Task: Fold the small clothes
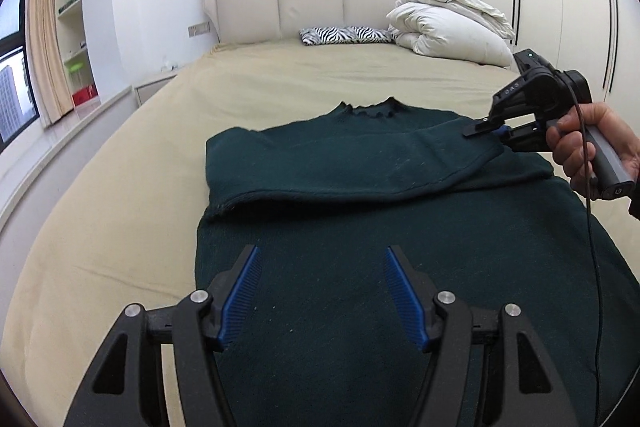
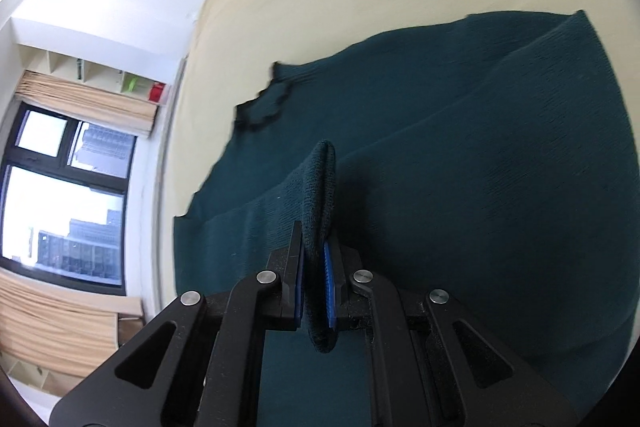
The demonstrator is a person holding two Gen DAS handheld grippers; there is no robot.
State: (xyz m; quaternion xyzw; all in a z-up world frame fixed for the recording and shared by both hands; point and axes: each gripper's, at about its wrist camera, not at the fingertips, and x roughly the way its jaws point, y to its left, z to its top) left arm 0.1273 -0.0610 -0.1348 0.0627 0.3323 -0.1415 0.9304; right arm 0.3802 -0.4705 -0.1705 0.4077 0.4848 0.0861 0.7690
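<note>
A dark green knitted sweater (image 1: 360, 187) lies flat on the beige bed (image 1: 120, 227), its collar (image 1: 372, 107) toward the headboard. One sleeve is folded across the chest. My left gripper (image 1: 322, 249) hovers open over the lower body of the sweater, with nothing between its blue pads. A hand (image 1: 592, 147) holds my right gripper (image 1: 486, 129) at the sweater's right shoulder edge. In the right wrist view the right gripper (image 2: 316, 239) is shut on a raised fold of the sweater (image 2: 322, 187), with the collar (image 2: 264, 107) beyond it.
A rolled white duvet (image 1: 448, 23) and a zebra-print pillow (image 1: 344, 35) lie by the padded headboard (image 1: 308, 3). Wardrobe doors (image 1: 560, 7) stand on the right. A window (image 2: 64, 203), curtains and shelves (image 1: 72, 11) are on the left. A cable (image 1: 592, 247) hangs from the right gripper.
</note>
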